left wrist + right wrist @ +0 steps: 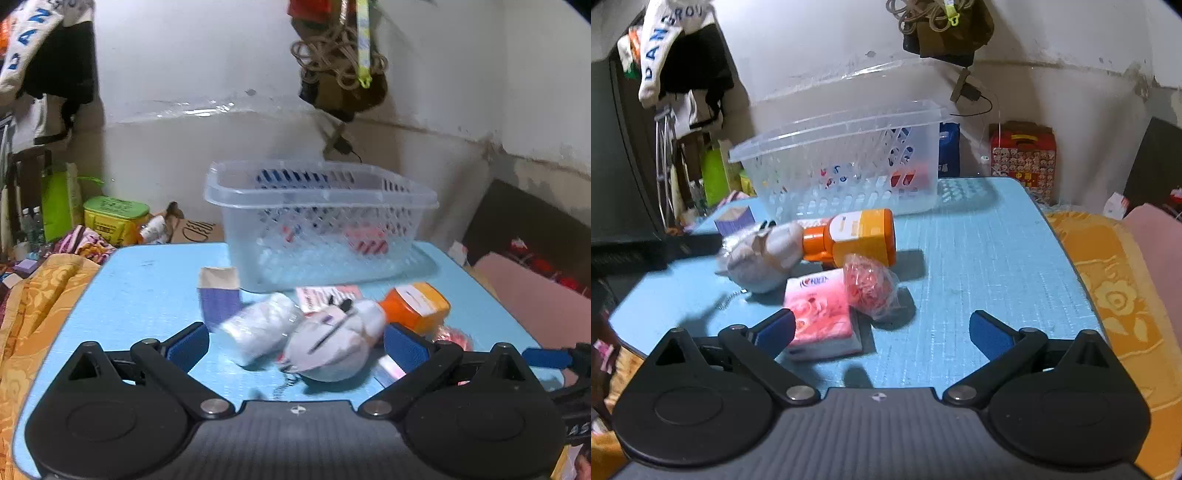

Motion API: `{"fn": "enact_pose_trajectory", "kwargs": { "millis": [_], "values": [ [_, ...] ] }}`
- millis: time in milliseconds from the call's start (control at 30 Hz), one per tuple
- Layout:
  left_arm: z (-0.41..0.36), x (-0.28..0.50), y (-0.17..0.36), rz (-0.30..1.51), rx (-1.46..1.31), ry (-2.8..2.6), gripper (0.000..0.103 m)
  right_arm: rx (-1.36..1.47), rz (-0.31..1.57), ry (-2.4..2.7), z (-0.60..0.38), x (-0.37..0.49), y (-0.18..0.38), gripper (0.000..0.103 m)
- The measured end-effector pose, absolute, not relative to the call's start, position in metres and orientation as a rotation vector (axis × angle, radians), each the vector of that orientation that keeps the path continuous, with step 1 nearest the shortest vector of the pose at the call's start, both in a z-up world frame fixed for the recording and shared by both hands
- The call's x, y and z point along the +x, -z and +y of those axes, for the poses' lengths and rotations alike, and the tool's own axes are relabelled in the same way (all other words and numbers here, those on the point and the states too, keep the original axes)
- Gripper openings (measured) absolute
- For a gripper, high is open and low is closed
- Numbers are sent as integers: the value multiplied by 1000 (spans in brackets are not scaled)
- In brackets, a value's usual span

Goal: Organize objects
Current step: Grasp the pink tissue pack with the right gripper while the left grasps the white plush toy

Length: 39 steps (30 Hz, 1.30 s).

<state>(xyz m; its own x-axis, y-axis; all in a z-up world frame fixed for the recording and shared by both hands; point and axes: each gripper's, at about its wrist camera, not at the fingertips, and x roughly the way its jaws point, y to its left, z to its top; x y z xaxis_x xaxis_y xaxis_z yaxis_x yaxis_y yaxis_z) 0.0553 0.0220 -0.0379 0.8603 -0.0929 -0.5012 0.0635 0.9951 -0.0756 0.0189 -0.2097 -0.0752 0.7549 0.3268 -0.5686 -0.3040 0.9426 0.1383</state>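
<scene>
My left tool (295, 345) is wide open, and the gray toy (332, 347) sits right between its fingers, slanting toward the basket (321, 195).

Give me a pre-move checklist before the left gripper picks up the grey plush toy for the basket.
1. Left gripper open: ok, jaws spread wide.
2. Grey plush toy between the jaws: ok, it lies between the blue pads.
3. Toy free of neighbours: not ok, a wrapped white roll and the orange bottle crowd it.
4. Clear plastic basket upright with open top: ok.
5. Right gripper out of the way: ok, open, beside the pink tissue pack.
6. Room left in the basket: cannot tell.
</scene>
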Motion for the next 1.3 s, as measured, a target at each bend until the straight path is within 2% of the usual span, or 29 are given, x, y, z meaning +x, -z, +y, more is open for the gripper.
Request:
{"fn": "enact_pose_trajectory", "kwargs": {
  "millis": [133,233,367,667,767,933,1300],
  "values": [
    [4,63,48,561,-28,106,99,43,622,-346,-209,16,74,99],
    [-2,69,52,580,-39,95,99,42,636,-375,-205,15,76,93],
    [-5,79,56,599,-71,87,96,12,654,-417,-195,16,82,93],
    [4,83,62,614,-85,67,96,-146,688,-437,-151,37,103,91],
    [4,84,64,615,-87,75,96,-182,674,-438,-144,34,104,87],
    [-2,82,63,604,-67,88,96,-178,670,-426,-141,32,100,57],
    [-5,91,71,620,-35,62,96,-134,697,-444,-166,21,95,57]
  ]
}}
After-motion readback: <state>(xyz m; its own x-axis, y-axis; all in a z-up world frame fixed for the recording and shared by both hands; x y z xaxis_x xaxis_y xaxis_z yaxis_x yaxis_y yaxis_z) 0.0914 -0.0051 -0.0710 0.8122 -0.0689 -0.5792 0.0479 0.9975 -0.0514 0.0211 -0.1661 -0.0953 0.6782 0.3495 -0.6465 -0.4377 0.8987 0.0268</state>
